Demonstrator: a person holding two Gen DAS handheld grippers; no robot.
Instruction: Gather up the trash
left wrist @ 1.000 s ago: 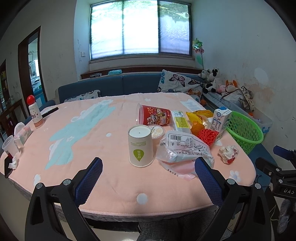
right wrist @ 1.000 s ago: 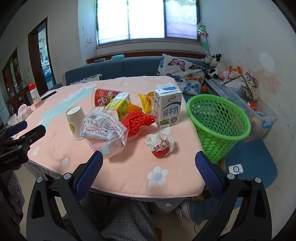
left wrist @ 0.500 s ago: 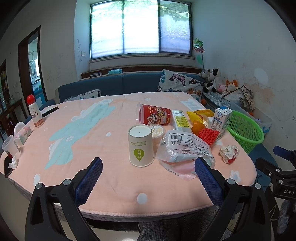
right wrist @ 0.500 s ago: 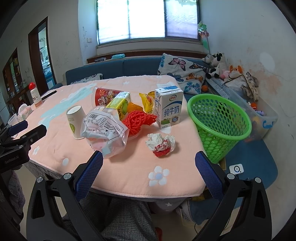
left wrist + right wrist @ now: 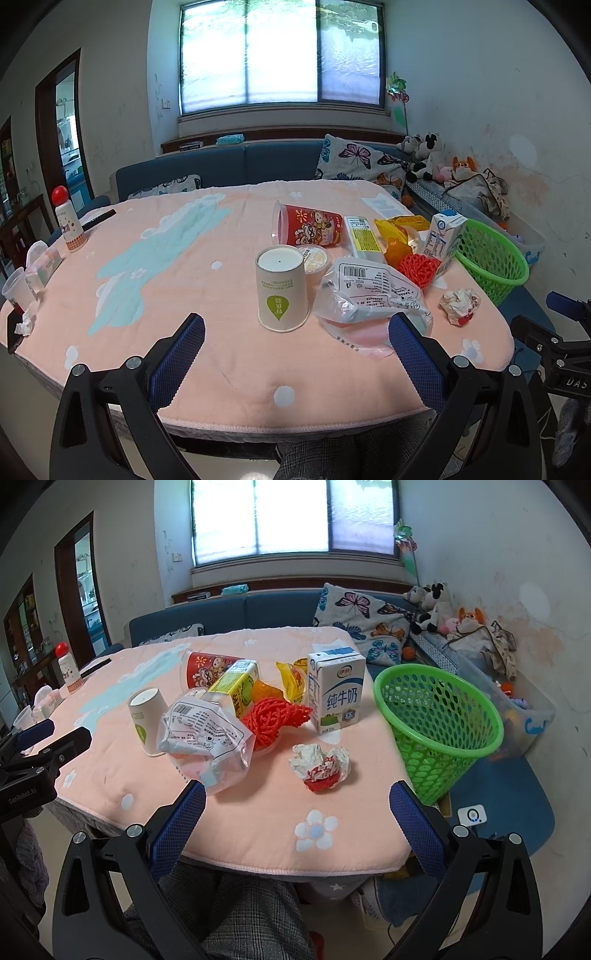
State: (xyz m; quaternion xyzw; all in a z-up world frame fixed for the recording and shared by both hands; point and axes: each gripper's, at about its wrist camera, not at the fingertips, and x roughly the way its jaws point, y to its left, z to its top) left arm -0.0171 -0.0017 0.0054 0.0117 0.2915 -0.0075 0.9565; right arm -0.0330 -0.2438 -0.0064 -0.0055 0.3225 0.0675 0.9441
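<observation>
Sunlit from a wide window at the far wall, a lived-in room is holding a round bench (image 5: 236, 834) covered in a pink cloth, with a blue sofa beyond it.

Nearest, both pairs of tongs are hovering at the bench's near edge, above a person's checked trousers. Right tongs (image 5: 297, 816) are standing wide apart and empty. Left tongs (image 5: 295, 349) are likewise spread and gripping nothing.

Just ahead of the right tongs, almost centred between the blue pads, a crumpled paper ball (image 5: 320, 766) in white and red is lying alone on the cloth. To the right of it, beyond the bench edge, a green basket (image 5: 437, 716) is standing open and looks empty.

Ahead of the left tongs, an upturned paper cup (image 5: 282, 290) is standing, and a clear plastic bag (image 5: 369, 295) is slumping just to its right.

Farther on, a red mesh net (image 5: 275, 718), a milk carton (image 5: 338, 694), a yellow-green juice box (image 5: 236, 686), orange wrappers and a tipped red cup (image 5: 308, 229) are crowding together.

Nothing appears collected yet. Judging from this layout, the paper ball is the easiest first pick: the right tongs should be going straight forward and low, straddling the ball, closing gently since it will compress, then swinging right over the basket rim before releasing. Keeping clear of the bag avoids dragging it off the edge.
</observation>
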